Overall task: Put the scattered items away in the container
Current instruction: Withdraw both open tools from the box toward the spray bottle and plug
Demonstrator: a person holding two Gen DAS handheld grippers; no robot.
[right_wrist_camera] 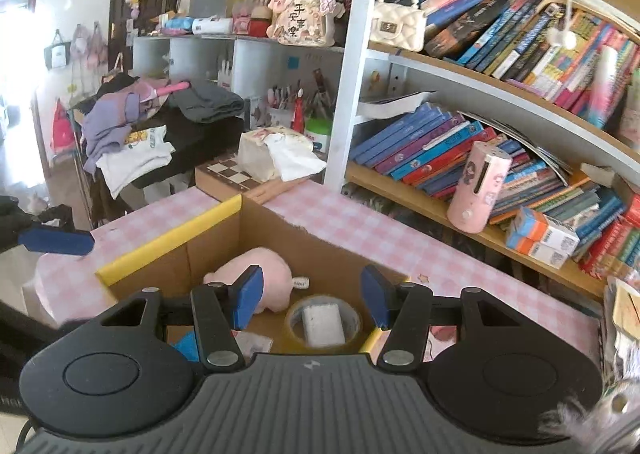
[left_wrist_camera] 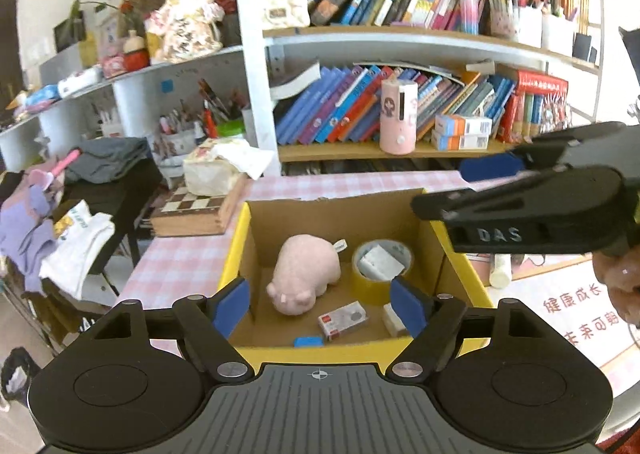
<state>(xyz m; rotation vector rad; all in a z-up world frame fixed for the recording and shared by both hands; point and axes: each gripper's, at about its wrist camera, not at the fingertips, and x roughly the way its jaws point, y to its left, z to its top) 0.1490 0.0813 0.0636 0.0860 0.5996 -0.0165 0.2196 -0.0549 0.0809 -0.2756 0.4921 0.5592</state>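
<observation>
While both your left tongs point(left_wrist_camera: 322, 304) and right tongs point(right_wrist_camera: 310, 304) are hanging spread and empty above the box point(left_wrist_camera: 240, 238), you are risking clipping its rim.

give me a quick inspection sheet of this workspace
surface: pink checked tablecloth, bare around the box
job's things: cardboard box holds pink plush pig, yellow tape roll with a white block inside it, small red and white packet, blue item
clutter: chessboard box and tissue pack beside the box
grippers: left gripper open, empty; right gripper open, empty, both over the box
cables: nothing seen
surroundings: bookshelf, pile of clothes
</observation>
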